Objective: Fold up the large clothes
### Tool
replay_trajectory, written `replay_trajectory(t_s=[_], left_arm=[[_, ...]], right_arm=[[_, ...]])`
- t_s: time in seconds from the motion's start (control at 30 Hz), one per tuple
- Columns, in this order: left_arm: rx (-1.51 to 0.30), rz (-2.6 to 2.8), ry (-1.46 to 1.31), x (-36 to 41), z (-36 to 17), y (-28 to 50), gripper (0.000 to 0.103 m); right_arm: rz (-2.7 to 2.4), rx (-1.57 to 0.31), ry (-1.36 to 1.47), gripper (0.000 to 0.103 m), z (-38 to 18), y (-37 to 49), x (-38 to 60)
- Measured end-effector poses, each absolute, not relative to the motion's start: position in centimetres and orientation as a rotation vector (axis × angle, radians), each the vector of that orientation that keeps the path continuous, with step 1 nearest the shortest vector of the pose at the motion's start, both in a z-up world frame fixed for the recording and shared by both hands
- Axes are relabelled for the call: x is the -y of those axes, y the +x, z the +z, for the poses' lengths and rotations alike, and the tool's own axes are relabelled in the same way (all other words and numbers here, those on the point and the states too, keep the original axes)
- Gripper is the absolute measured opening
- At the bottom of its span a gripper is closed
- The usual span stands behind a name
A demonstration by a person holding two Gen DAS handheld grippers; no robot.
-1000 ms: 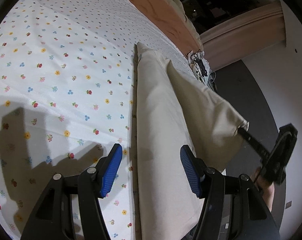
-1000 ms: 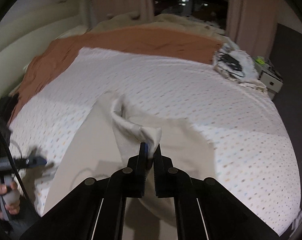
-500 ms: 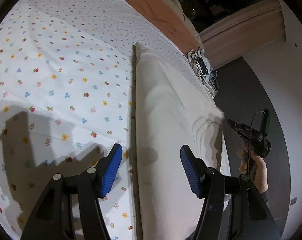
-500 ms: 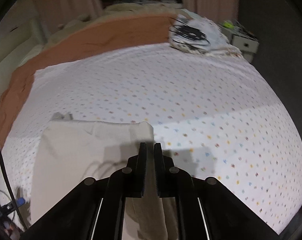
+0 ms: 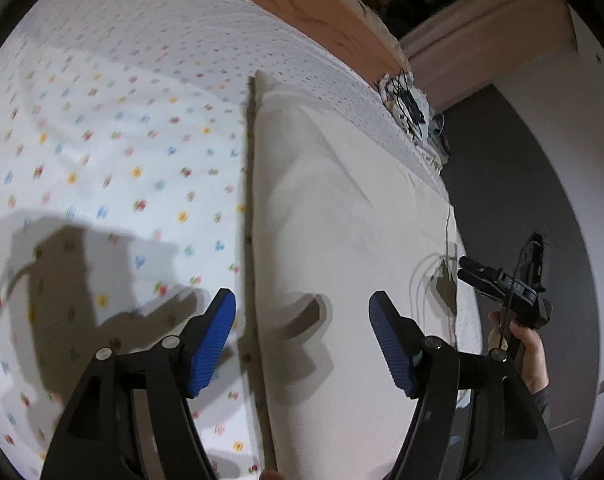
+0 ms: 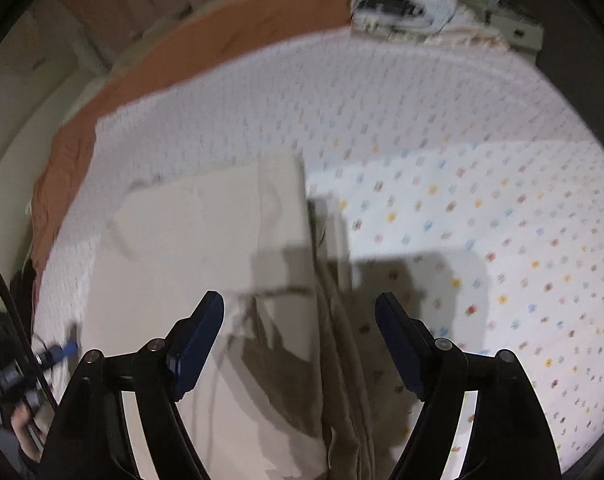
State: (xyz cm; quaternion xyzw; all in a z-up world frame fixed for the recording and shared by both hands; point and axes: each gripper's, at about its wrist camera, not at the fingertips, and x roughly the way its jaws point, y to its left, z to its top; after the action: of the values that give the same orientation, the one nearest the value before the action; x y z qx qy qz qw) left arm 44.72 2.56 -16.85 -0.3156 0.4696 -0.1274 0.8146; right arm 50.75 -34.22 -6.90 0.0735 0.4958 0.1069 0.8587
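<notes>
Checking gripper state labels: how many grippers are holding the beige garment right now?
0. The left gripper hangs open over the beige garment; the right gripper is open above the garment's folded edge.

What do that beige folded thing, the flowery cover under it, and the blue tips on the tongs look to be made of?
Beige garment: matte woven cloth, probably cotton; it creases softly and lies flat.
Flowery sheet: thin printed fabric, matte, with a faint textured weave.
Blue pads on the left tongs: ribbed, dull surface, likely rubber or soft plastic, on glossy black plastic arms.
</notes>
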Motion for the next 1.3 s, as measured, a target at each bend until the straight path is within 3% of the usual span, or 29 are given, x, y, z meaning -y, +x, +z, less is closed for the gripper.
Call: replay_trajectory(t_s=[0.2,0.77,0.87,0.93,1.0,1.3], left_arm=[[-1.038,-0.251,-0.619,-1.6,-16.5,48.8,0.070],[-1.059,-0.200,-0.572,-1.4,-19.6,54.0,0.070],[-1.062,-0.205,-0.579,-1.5,-19.6,54.4,0.068],[-1.062,-0.210,-0.582,-1.5,-19.5,54.6,0.063],[-1.061,-0.208,-0.585,-1.3,-19.5,54.9,0.061],[-1.079,-0.193,-0.604,-1.6,-19.6,56.0,0.055]], right_arm=[[0.185,-1.124,0.133,0.077,-8.2,55.7,34.4],[0.243,-1.076,0.345,0.075,-11.1,61.4,37.7],[0.301,-1.089,0.394,0.067,-11.7,61.4,38.5],[0.358,-1.106,0.459,0.053,-12.1,61.1,39.3],[0.417,-1.129,0.523,0.047,-12.9,60.5,40.1],[0.541,-1.171,0.635,0.047,-15.2,61.0,41.4]])
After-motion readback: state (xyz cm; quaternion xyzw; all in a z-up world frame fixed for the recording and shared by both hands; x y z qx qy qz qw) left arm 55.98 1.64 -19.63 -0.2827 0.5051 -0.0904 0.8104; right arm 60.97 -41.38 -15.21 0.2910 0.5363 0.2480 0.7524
